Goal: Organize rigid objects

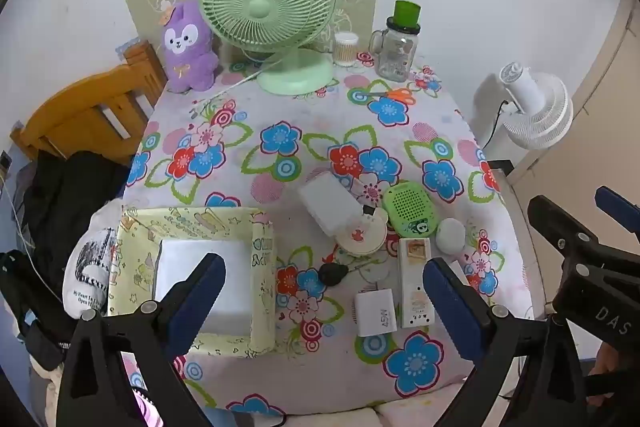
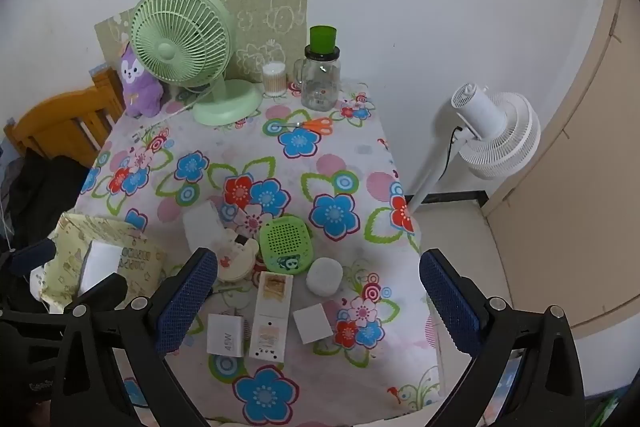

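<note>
A bench (image 1: 256, 163) draped in a white cloth printed with blue, red and pink flowers carries everything in the scene. At its far edge stands a pale green desk fan (image 1: 268, 7) on a round base, with a purple plush rabbit (image 1: 187, 45) to its left and a clear glass jar with a green lid (image 1: 396, 45) to its right; orange-handled scissors (image 1: 394, 94) lie just in front of the jar. At the near left corner sits a pale yellow open box with cartoon prints (image 1: 264, 283), and a white rectangular block (image 1: 204, 283) lies inside it. The loose rigid objects cluster at the near right of the bench: a white rectangular box (image 1: 326, 203) lying tilted, a round cream case (image 1: 362, 235) touching it, a green rounded speaker-like device with a perforated face (image 1: 408, 207), a long white rectangular device (image 1: 415, 283), a white charger block marked 45W (image 1: 376, 313), a round white puck (image 1: 450, 235) and a small white square block (image 2: 313, 324). The left gripper (image 1: 324, 301) hangs above the near edge of the bench, its jaws spread wide with nothing between them. The right gripper (image 2: 318, 301) likewise points down at the cluster, its jaws fully apart and holding nothing.
</note>
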Demonstrator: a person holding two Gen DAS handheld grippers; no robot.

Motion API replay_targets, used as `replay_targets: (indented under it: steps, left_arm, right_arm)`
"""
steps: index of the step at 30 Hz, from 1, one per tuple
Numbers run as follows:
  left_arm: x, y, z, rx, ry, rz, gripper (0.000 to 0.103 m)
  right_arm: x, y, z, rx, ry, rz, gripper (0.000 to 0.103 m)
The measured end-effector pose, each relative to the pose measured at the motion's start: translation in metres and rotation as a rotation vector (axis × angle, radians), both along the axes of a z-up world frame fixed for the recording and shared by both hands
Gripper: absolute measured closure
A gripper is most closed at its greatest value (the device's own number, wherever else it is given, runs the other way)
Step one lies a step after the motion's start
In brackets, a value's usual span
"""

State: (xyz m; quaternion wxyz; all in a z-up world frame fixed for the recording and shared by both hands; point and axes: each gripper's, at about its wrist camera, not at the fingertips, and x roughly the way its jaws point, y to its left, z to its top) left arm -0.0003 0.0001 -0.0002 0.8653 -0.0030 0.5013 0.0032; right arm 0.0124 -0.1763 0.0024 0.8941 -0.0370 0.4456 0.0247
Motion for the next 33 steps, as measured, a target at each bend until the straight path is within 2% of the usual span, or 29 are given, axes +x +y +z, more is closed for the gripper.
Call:
replay_targets:
  steps: [4,6,10,14,23,33]
  left_arm:
    - [-0.008,0.000,0.003,-0.009,-0.009,0.007,0.004]
    - [-0.003,0.000,-0.001,-0.008,0.025,0.013,0.004]
    - [-0.003,0.004,-0.001,-0.014,0.005,0.036,0.004]
    - [-0.005,0.010,0.003,-0.076,-0.003,0.055,0.004]
    - [-0.014,0.006,0.010,-0.046,-0.055,0.032,0.004]
    - [-0.017,0.009,0.012,-0.035,-0.064,0.011,0.004]
  right_arm:
    - [-0.001,-0.003,0.001,0.016,0.002,-0.002,0.001]
    - [-0.003,-0.007,-0.003,0.030,0.000,0.006,0.001]
    - [-0.002,-0.004,-0.002,0.018,0.006,0.007,0.001]
    - [-0.005,0.000,-0.003,0.013,-0.001,0.024,0.001]
    - [-0.013,0.005,-0.002,0.014,-0.010,0.034,0.001]
    - [-0.012,0.003,-0.001,0.023,-0.003,0.022,0.001]
